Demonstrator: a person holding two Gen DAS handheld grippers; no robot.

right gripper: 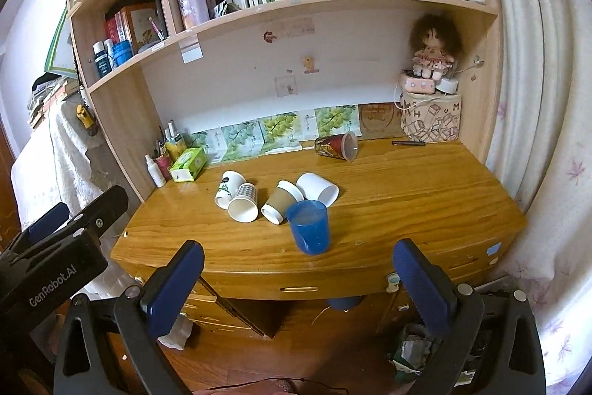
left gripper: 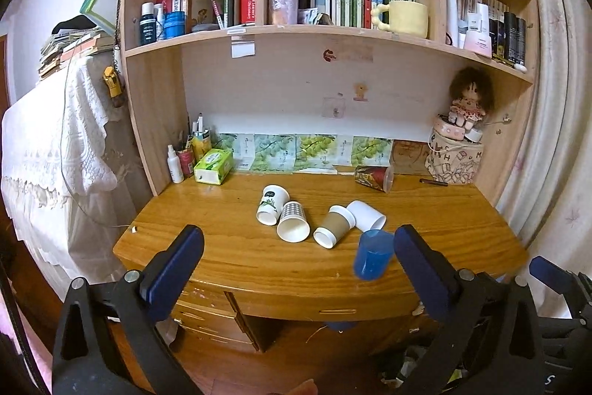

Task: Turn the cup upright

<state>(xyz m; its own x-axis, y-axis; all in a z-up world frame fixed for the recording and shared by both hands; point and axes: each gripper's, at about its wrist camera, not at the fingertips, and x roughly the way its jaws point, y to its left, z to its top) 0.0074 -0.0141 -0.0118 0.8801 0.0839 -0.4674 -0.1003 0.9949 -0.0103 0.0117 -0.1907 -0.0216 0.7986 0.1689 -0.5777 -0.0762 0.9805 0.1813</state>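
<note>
A blue plastic cup (left gripper: 373, 255) (right gripper: 309, 226) stands upright near the front edge of the wooden desk (left gripper: 259, 261) (right gripper: 407, 195). Behind it several cups lie on their sides: a leaf-print cup (left gripper: 272, 204) (right gripper: 229, 188), a checked cup (left gripper: 292, 221) (right gripper: 244, 203), a brown-sleeved cup (left gripper: 334, 226) (right gripper: 281, 201), a plain white cup (left gripper: 366, 215) (right gripper: 318, 188) and a red cup (left gripper: 374, 177) (right gripper: 336, 146) at the back. My left gripper (left gripper: 298, 247) and right gripper (right gripper: 298, 258) are both open and empty, held in front of the desk, apart from the cups.
A green tissue box (left gripper: 214, 166) (right gripper: 188, 164), bottles and a pen pot stand at the desk's back left. A printed bag with a doll (left gripper: 454, 158) (right gripper: 431, 121) sits at the back right. A pen (right gripper: 408, 143) lies near it. Shelves of books hang above.
</note>
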